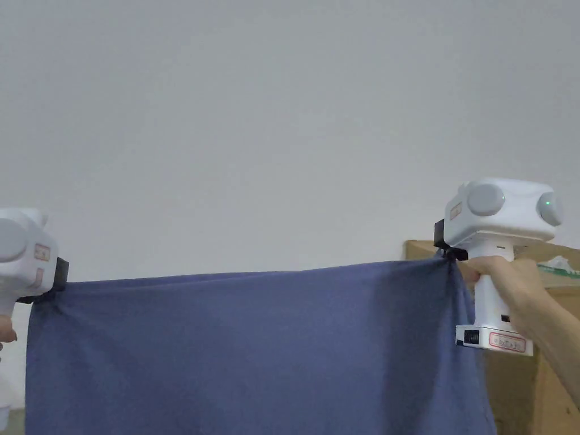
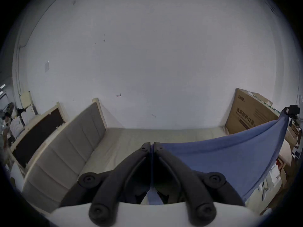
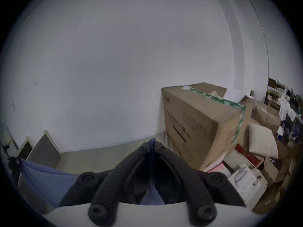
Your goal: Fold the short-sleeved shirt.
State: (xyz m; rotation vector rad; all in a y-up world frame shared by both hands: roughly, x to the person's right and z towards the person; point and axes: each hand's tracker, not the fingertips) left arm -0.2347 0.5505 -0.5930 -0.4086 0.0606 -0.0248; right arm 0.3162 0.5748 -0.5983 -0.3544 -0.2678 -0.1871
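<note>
Shirt of blue soft cloth [image 1: 243,351] hangs spread in the air, stretched from the left gripper [image 1: 56,280] at nine o'clock to the right gripper [image 1: 450,254] at three, each clenched on a top corner. No fold is made yet (all folding remains, I'd judge). One shirt, two grippers.

plain blue shirt [image 1: 255,351] (no pattern), brown box [image 3: 201,124]

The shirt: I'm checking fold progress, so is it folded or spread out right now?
Spread: the shirt hangs stretched between the left gripper and right gripper, each shut on a top corner.
</note>
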